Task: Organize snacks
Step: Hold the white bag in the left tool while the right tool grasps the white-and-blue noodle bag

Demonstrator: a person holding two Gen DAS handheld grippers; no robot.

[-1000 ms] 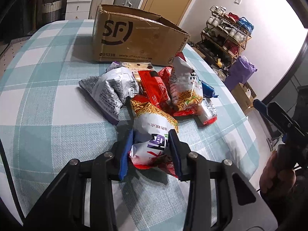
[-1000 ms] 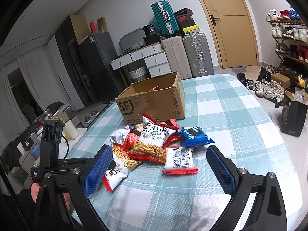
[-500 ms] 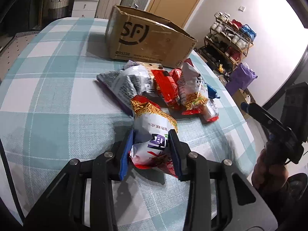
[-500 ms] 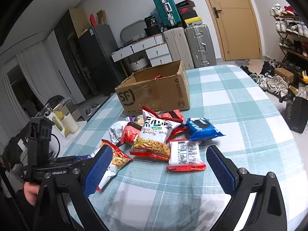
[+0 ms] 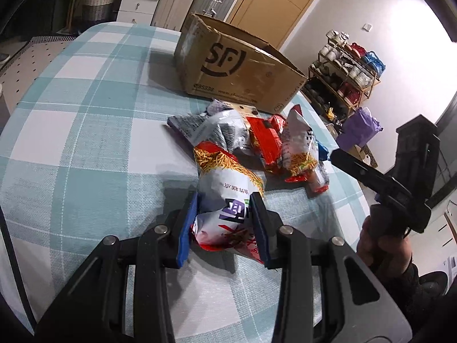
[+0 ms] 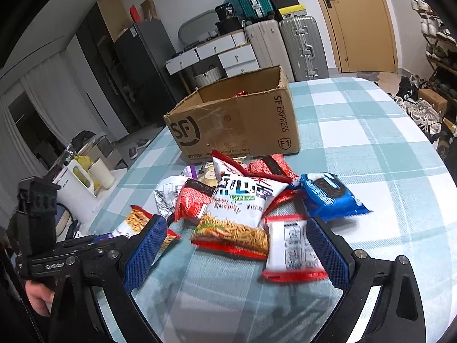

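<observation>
My left gripper [image 5: 224,223] is shut on a white and red noodle-snack bag [image 5: 228,188], held just above the checked tablecloth, apart from the pile. The pile holds a silver bag [image 5: 217,131], red packets [image 5: 264,140] and a second noodle bag [image 5: 300,145]. My right gripper [image 6: 235,250] is open, low over the near edge of the pile, with a white red-edged packet [image 6: 288,248] between its fingers, untouched. A blue cookie pack [image 6: 328,194] lies to the right. The open SF cardboard box [image 6: 237,125] stands behind the pile.
The table has a teal and white checked cloth [image 6: 371,131]. Suitcases [image 6: 302,45], drawers and a door stand behind. A shoe rack [image 5: 348,68] is at the right. A white kettle and cups [image 6: 82,177] sit off the table's left edge.
My left gripper has lifted the noodle-snack bag and pulled it back from the pile. My right gripper has moved forward and down, closer to the white packet.
</observation>
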